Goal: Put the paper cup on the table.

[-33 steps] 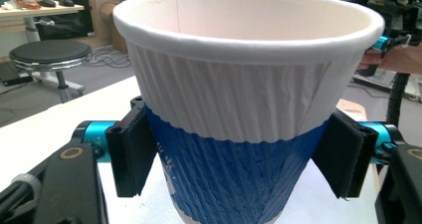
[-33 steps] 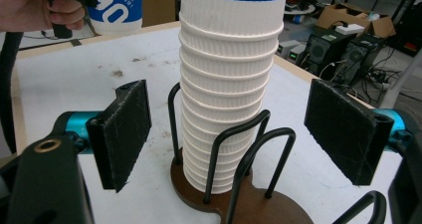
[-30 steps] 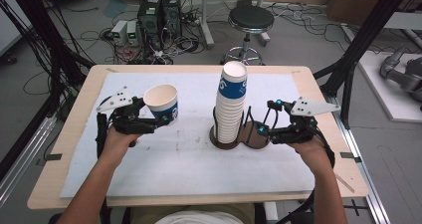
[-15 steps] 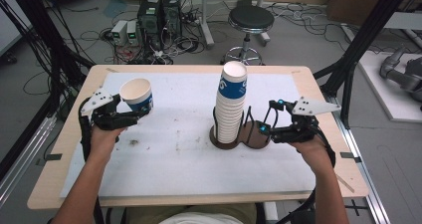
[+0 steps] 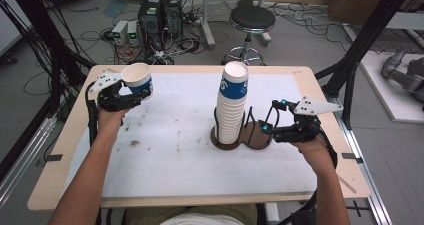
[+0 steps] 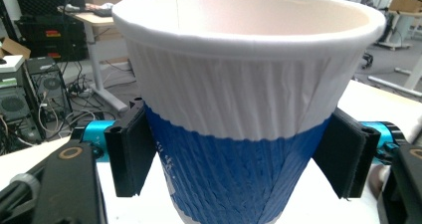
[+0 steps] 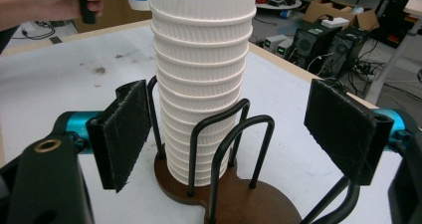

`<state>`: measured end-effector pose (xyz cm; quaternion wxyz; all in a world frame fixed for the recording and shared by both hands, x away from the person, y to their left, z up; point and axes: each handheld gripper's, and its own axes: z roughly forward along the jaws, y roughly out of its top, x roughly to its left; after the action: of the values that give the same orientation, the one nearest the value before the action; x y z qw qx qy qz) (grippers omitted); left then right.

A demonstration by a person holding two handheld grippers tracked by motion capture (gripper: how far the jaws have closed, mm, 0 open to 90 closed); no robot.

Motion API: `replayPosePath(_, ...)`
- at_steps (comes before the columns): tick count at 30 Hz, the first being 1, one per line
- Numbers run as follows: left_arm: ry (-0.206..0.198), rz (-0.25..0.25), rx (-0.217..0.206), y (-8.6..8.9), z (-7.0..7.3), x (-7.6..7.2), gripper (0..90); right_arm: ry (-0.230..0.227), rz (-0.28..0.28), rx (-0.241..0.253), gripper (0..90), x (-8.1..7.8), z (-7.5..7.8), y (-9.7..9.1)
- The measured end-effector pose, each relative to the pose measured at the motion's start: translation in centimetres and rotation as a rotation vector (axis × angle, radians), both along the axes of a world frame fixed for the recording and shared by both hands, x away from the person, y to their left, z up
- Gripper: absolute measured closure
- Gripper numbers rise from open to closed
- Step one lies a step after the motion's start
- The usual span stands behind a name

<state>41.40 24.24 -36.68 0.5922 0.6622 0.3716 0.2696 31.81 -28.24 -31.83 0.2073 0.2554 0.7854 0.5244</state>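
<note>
Left side: the left gripper [image 5: 131,96] is clamped on a single paper cup [image 5: 137,80], white above and blue below. In the left gripper view the two black jaws press against the blue band of the cup [image 6: 239,119] on either side, with the cup upright and its mouth open upward. Compared with one second ago, this gripper and its cup have travelled well to the left and toward the far edge of the table [image 5: 165,150]; half a second ago the cup was already past the left part of the white mat, and it now sits higher still, above the far-left corner area and clear of the surface.

Centre: the stack of cups [image 5: 232,105] stands upright in the near-left ring of the dark wooden holder [image 5: 252,137], on the white mat. Its position matches both earlier frames. The right gripper view shows the stack [image 7: 204,74] inside black wire loops rising from the brown base [image 7: 239,199].

Right side: the right gripper [image 5: 267,127] has its jaws spread apart, one on each side of the holder's empty right section, gripping nothing. Its position is unchanged from the earlier frames.
</note>
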Motion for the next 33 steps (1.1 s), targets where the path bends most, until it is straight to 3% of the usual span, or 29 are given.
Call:
replayPosePath(4,0.064,0.0,0.008,-0.3,-1.5,1.3,25.4,0.011,0.0,0.002,18.9,0.0,-0.2,-0.1)
replayPosePath(8,0.103,0.012,0.043,-0.9,-2.6,2.1,25.1,0.022,-0.001,-0.001,18.9,0.0,-0.4,-0.2)
replayPosePath(13,0.182,0.017,0.084,-1.7,-4.1,2.9,25.2,0.021,-0.003,0.003,18.9,0.0,-0.4,-0.2)
replayPosePath(21,0.228,0.031,0.163,-2.8,-5.5,3.5,25.5,0.023,-0.001,0.003,18.9,-0.1,-0.4,-0.3)
replayPosePath(29,0.273,0.009,0.249,-3.5,-6.7,3.7,25.3,0.017,-0.004,0.003,18.9,-0.2,-0.3,-0.7)
replayPosePath(33,0.264,0.034,0.216,-3.3,-7.1,3.3,24.9,0.016,-0.006,0.003,18.9,-0.4,-0.2,-0.7)
